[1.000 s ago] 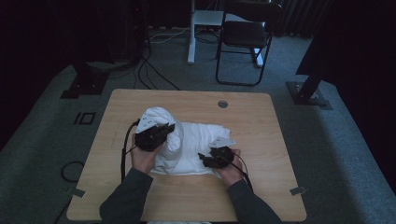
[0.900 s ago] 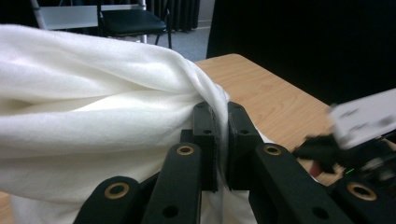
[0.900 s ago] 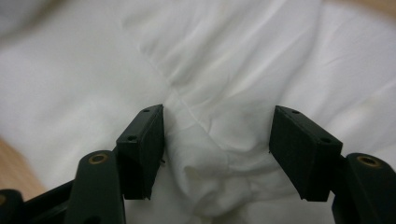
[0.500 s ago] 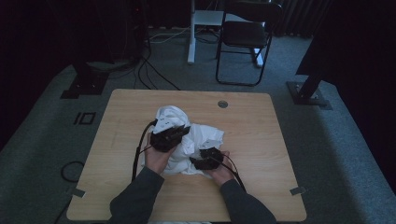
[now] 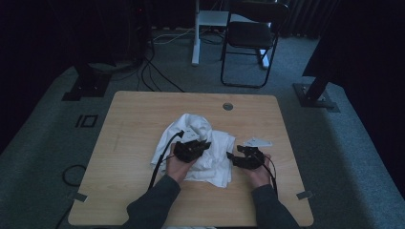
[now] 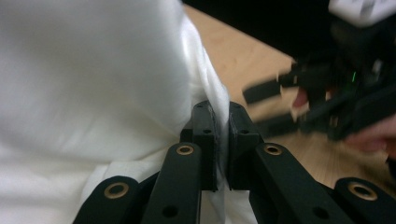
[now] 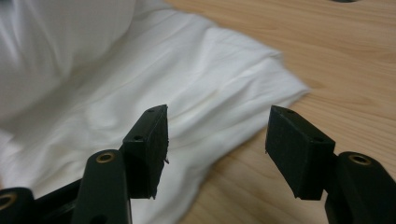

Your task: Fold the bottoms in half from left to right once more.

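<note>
White cloth point(image 5: 200, 148) lies bunched up in the middle of the wooden table point(image 5: 129, 143), so it looks only partly folded. The left gripper point(image 6: 217, 140) has its fingers pinched tight on a cloth fold. The right gripper point(image 7: 217, 149) has its fingers wide apart, holding nothing, just beside the cloth's edge. Bare table lies all around.

A light wooden worktop point(image 5: 124, 143) carries a crumpled white cloth point(image 5: 215, 155) lying near its middle.
</note>
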Demonstrator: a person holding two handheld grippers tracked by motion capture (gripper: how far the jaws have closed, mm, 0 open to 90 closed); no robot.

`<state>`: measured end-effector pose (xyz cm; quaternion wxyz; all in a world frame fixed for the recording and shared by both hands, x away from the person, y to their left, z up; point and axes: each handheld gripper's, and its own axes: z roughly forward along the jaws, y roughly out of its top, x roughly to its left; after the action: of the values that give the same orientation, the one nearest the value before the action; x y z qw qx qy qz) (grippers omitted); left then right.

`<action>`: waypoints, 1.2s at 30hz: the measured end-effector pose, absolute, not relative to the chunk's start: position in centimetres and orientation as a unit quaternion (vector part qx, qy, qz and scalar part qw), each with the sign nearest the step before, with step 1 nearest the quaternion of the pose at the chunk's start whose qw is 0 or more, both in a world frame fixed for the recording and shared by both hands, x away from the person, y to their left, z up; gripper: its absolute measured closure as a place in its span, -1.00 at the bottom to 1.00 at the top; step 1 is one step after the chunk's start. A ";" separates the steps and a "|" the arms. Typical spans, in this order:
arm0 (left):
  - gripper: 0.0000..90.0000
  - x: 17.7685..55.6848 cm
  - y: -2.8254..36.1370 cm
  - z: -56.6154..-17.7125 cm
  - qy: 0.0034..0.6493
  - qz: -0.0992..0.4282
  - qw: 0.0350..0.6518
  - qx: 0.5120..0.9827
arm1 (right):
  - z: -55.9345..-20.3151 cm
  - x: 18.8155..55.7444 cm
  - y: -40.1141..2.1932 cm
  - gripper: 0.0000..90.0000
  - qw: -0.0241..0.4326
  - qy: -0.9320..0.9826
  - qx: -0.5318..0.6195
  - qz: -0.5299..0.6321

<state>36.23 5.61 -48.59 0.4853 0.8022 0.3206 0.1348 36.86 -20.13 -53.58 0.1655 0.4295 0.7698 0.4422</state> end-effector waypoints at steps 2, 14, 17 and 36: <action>0.89 36.1 5.0 -49.6 0.320 0.127 0.476 0.809 | -53.3 36.9 -20.7 -0.15 0.172 0.764 0.434 0.445; 0.86 36.0 2.5 -54.2 0.330 0.104 0.425 0.837 | -49.3 35.6 -20.0 -0.14 0.199 0.750 0.390 0.496; 0.85 36.0 2.4 -54.3 0.329 0.105 0.422 0.838 | -48.3 35.2 -19.5 -0.12 0.203 0.746 0.373 0.513; 0.36 34.3 3.5 -50.8 0.317 0.061 0.465 0.825 | -52.1 40.7 -17.9 0.87 0.146 0.764 0.439 0.450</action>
<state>34.31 3.48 -50.79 0.4647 0.8247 0.3167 0.0606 40.74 -17.88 -52.06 0.1461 0.4386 0.7640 0.4501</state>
